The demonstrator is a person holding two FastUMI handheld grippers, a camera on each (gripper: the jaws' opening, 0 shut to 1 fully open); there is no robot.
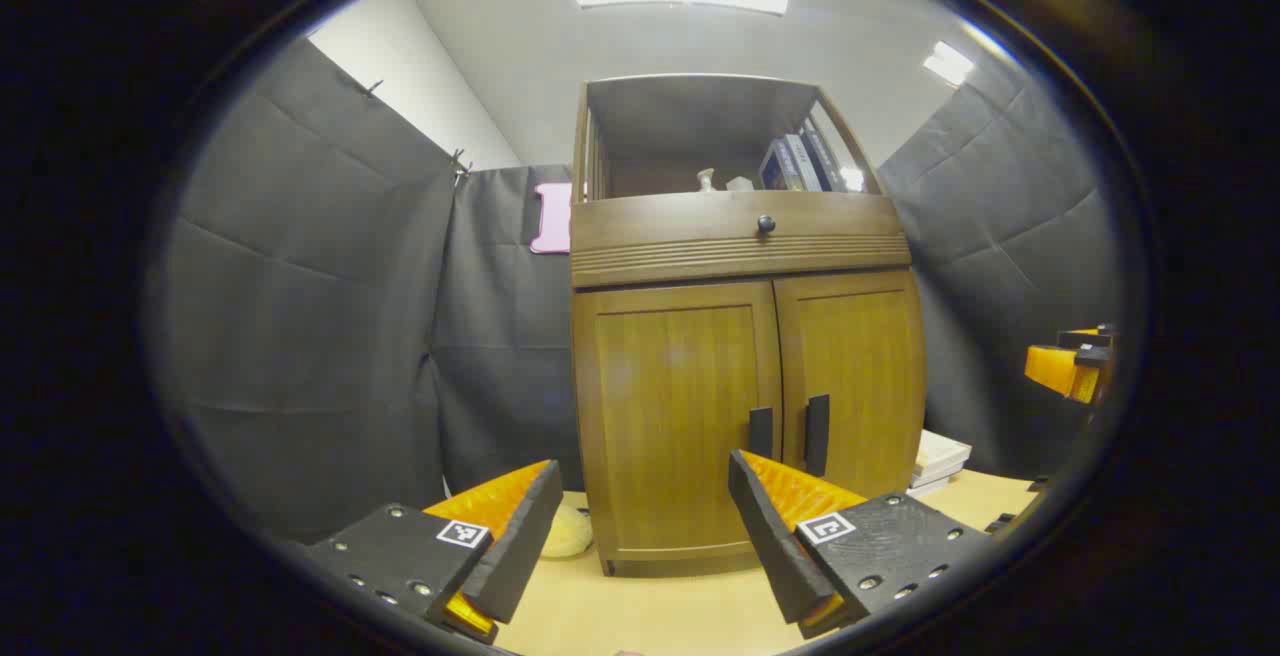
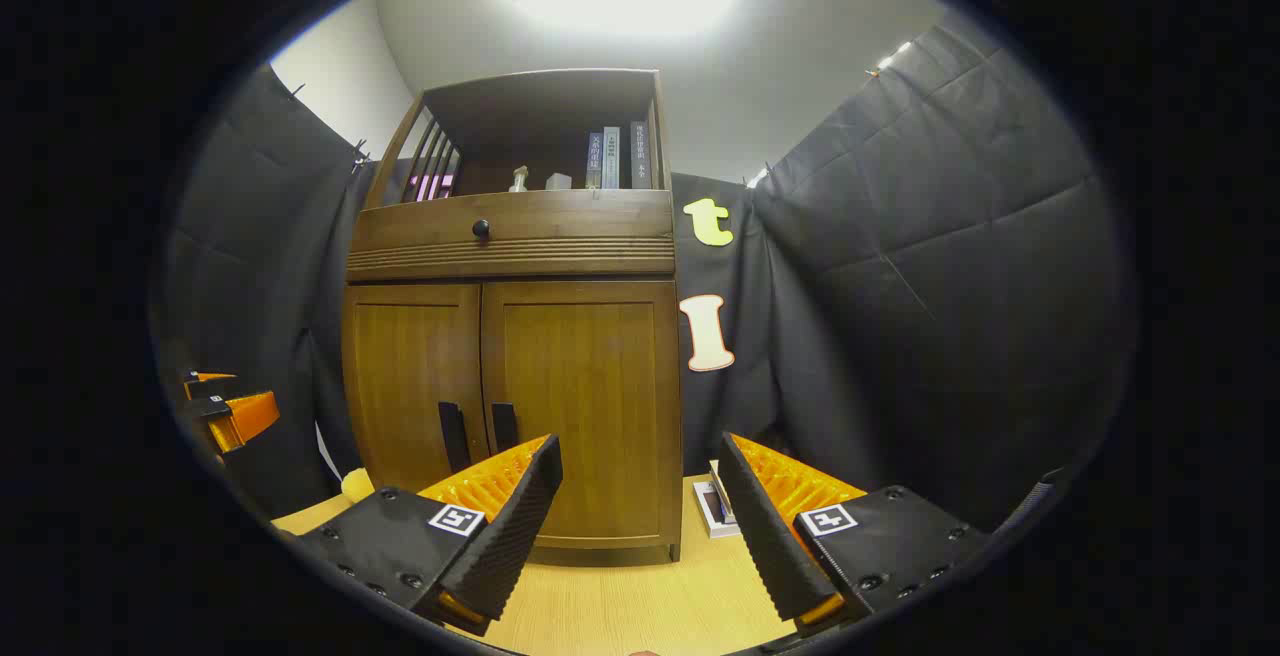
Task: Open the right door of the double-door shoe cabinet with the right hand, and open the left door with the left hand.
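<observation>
Both doors shut – nothing opened yet, this reads as the approach stage. Shoe cabinet (image 1: 745, 336) stands on the light wooden surface (image 1: 650, 616), well apart from both grippers. Left gripper (image 1: 645, 526) has its fingers spread wide, nothing between them, facing the left door (image 1: 672, 416); left handle (image 1: 760, 431) sits at the door's inner edge, just beside the right handle (image 1: 817, 434). Right gripper (image 2: 640, 521) also spread wide and empty, aimed a bit right of the right door (image 2: 580, 406). Per the task the right door goes first, so I'd guess the next move is right gripper swinging left and in toward its handle (image 2: 503, 426), closing on the thin vertical bar, then pulling outward – handles are close together, easy to catch the wrong one
</observation>
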